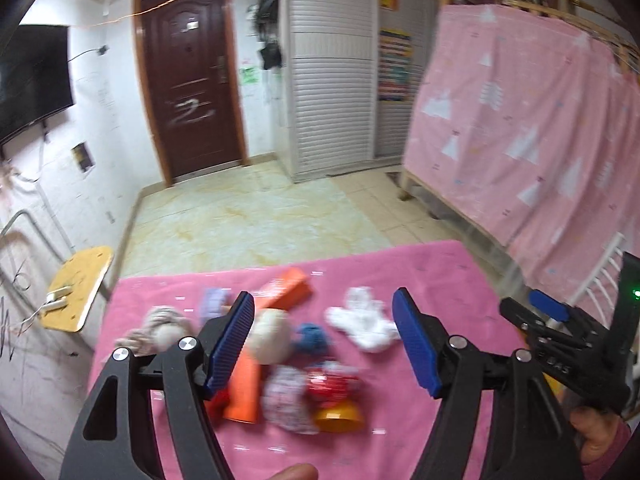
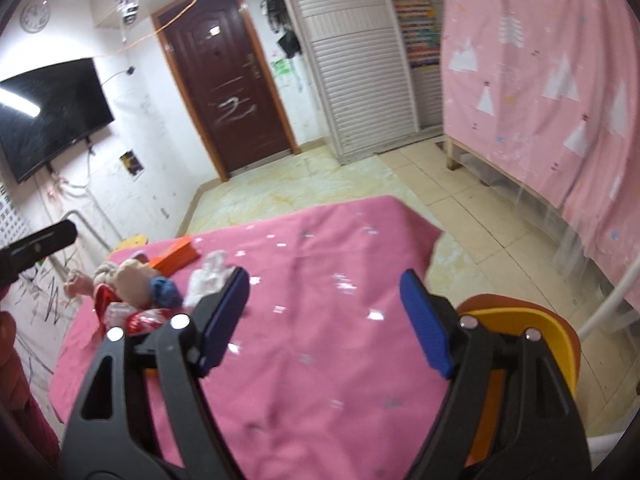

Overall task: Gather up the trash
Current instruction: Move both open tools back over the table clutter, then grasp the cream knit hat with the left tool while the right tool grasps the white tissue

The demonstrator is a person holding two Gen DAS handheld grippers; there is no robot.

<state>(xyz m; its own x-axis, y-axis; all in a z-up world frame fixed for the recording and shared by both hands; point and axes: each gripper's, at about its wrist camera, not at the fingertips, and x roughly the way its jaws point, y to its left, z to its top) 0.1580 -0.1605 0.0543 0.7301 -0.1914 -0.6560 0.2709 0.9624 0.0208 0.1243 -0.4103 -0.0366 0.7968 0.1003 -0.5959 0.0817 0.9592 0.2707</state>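
A heap of trash lies on the pink tablecloth: an orange box, a second orange carton, a beige ball, a blue wad, white crumpled tissue, a red wrapper and a yellow bowl. My left gripper hangs open above the heap, nothing pressed between its blue pads. My right gripper is open over bare pink cloth, the heap off to its left. The right gripper also shows in the left wrist view.
An orange and yellow chair stands at the table's right side. A yellow stool sits left of the table by the scribbled wall. A pink curtained bed frame runs along the right. Tiled floor stretches to a brown door.
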